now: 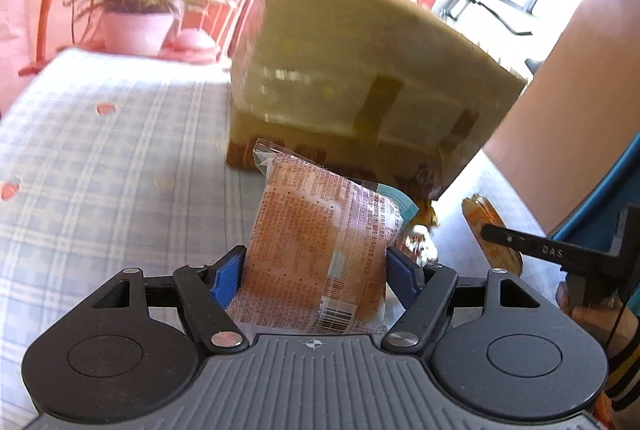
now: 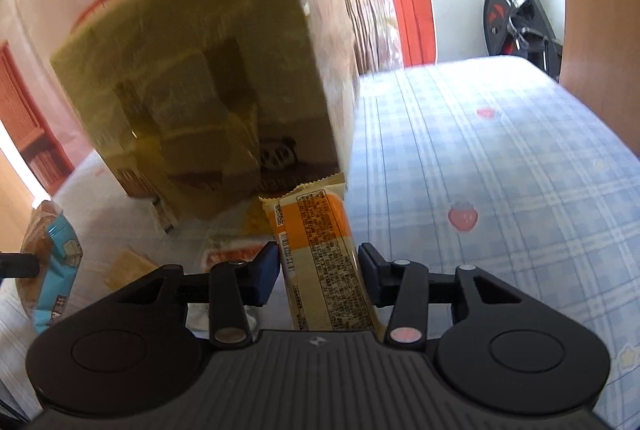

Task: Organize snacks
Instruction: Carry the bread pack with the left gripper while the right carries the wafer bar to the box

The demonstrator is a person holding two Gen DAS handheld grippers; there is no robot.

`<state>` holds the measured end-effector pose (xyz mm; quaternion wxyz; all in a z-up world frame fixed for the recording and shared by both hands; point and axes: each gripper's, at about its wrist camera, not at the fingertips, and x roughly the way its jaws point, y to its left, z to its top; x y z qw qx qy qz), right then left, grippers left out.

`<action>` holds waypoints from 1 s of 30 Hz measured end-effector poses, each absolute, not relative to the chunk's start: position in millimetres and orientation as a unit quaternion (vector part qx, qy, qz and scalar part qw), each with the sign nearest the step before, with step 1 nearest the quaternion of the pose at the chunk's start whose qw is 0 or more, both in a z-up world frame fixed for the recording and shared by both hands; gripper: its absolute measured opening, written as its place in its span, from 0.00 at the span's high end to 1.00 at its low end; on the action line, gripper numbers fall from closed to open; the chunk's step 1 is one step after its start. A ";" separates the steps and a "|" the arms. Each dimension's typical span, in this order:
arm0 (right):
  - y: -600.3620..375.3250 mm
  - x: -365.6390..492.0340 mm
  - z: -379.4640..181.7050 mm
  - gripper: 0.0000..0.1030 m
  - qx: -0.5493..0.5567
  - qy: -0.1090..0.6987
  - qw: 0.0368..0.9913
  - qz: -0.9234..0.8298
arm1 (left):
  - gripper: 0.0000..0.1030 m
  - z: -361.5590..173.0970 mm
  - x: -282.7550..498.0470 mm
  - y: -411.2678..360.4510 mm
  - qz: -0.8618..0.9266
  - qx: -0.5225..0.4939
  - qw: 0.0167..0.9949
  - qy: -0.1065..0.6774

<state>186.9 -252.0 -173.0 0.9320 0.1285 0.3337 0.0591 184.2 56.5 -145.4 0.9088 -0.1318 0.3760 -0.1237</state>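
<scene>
Bright daylight, pinkish cast; box seemingly motion-blurred.

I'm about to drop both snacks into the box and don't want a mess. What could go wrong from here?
1. The left gripper pinches the bread packet only at its lower end, so the soft wrapper could sag or slip.
2. The bar sits off-centre in the right gripper, with a gap showing at the right pad; it might twist out.
3. Both snacks point at the box wall, not its opening; pushing forward could shove the box.
</scene>
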 end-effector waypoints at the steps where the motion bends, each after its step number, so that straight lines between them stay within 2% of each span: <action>1: -251.7 186.0 -167.3 0.56 0.129 0.327 0.934 0.061 | 0.26 -139.8 184.4 57.5 -0.122 -0.132 0.911 0.370; 18: -230.2 206.8 -23.9 0.56 0.101 0.158 0.973 0.132 | 0.26 -10.7 222.3 49.9 -0.156 -0.094 0.957 0.225; 30: -228.1 309.6 1.7 0.56 0.142 0.146 0.974 0.100 | 0.26 19.0 323.5 18.3 -0.139 -0.084 0.965 0.208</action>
